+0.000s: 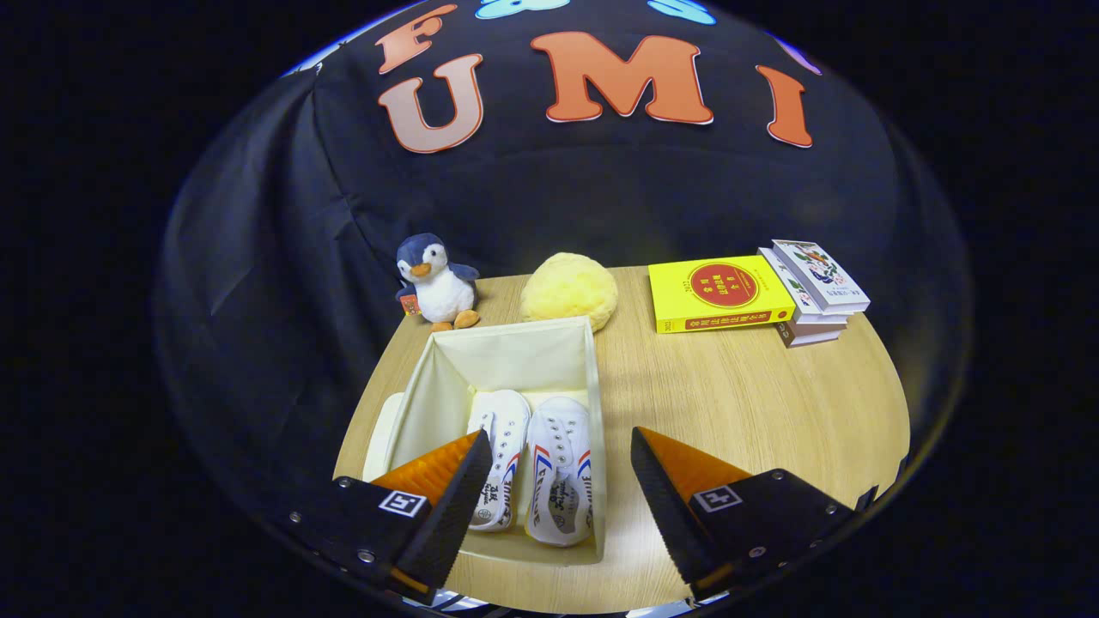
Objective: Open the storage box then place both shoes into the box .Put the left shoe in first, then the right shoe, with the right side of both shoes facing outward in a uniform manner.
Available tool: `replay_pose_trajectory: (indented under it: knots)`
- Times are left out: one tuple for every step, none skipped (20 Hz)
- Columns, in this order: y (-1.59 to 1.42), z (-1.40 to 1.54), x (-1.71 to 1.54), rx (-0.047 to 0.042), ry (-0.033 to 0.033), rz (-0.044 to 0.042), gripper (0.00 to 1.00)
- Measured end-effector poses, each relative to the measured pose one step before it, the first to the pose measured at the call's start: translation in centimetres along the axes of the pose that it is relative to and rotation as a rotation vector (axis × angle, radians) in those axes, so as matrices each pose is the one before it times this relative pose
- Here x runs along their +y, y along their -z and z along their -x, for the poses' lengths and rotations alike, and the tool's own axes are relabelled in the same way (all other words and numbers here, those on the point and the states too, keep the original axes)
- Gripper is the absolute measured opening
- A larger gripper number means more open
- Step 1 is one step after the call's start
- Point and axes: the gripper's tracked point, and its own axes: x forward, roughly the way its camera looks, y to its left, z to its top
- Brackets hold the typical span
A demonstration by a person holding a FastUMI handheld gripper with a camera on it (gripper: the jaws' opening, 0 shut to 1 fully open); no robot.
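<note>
Hovering claw (558,476): fingers spread wide apart, gripping nothing, poised above the near end of the box.
Box (513,348): one cream fabric storage box, open at the top, standing on the table just ahead of the fingers; its long axis runs away from the claw.
Shoes: two white canvas shoes lying side by side on the box floor, both lengthwise along the box, toes pointing away from the claw and heels near it (red and blue stripes on their sides).
Left shoe (500,463): beside the box's left wall.
Right shoe (559,481): against the box's right wall, touching its neighbour.
Table (755,403): pale wood.
Beyond the box: one penguin plush (435,281), one yellow round cushion (569,289).
Far right: one yellow book (718,296), lying flat, beside a stack of three smaller books (816,290).
</note>
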Motion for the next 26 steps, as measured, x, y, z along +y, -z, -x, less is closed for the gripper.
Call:
replay_pose_trajectory:
  knots:
    - [-0.490,0.621,-0.667,-0.01382,0.00130,-0.00378,0.98]
    - [-0.494,0.504,-0.678,-0.01344,0.00194,-0.00389,0.98]
    - [-0.355,0.596,-0.703,-0.01220,0.00074,-0.00612,0.98]
    - [-0.471,0.588,-0.611,-0.01236,-0.00361,-0.00675,0.99]
    - [-0.700,0.736,-0.725,-0.01945,-0.00217,-0.00948,0.99]
    - [-0.789,0.662,-0.805,-0.02237,0.00085,-0.00418,0.99]
    - [-0.760,0.571,-0.898,-0.01974,0.00198,0.00040,0.99]
    - [-0.962,0.793,-1.059,-0.01883,0.00632,0.00113,0.98]
    - [-0.806,0.641,-1.058,-0.02070,0.00538,0.00238,0.98]
    - [-0.762,0.580,-1.012,-0.02177,0.00414,-0.00098,0.99]
    - [-0.777,0.575,-0.944,-0.02000,0.00098,-0.00193,0.98]
    - [-0.844,0.528,-1.073,-0.02055,0.00150,-0.00131,0.99]
    - [-0.714,0.509,-1.114,-0.01911,0.00671,-0.00044,0.98]
    - [-0.783,0.445,-1.306,-0.01808,0.00844,0.00062,0.98]
    - [-0.666,0.360,-1.255,-0.02225,0.00834,-0.00048,0.98]
    - [-0.982,0.350,-1.512,-0.03619,0.02014,-0.00462,0.99]
    - [-1.161,0.160,-1.626,-0.04494,0.02414,0.01117,0.98]
    - [-0.927,0.166,-1.749,-0.03598,0.02310,0.01475,0.98]
    - [-0.418,0.369,-1.219,-0.02144,0.00946,0.00884,0.98]
    - [-0.385,0.247,-1.006,-0.01134,-0.00311,0.00029,0.98]
    - [-0.351,0.108,-0.963,-0.00830,-0.00406,-0.00558,0.98]
    - [-0.012,0.300,-1.152,-0.00350,-0.00319,-0.00676,0.98]
    - [-0.115,0.010,-1.237,0.00083,0.00158,-0.00601,0.98]
    - [-0.147,0.011,-1.235,-0.00390,0.00429,-0.00285,0.99]
    - [-0.113,-0.098,-1.217,-0.00359,0.00629,0.00199,0.98]
    - [-0.043,0.097,-1.307,-0.00430,0.00658,0.00205,0.99]
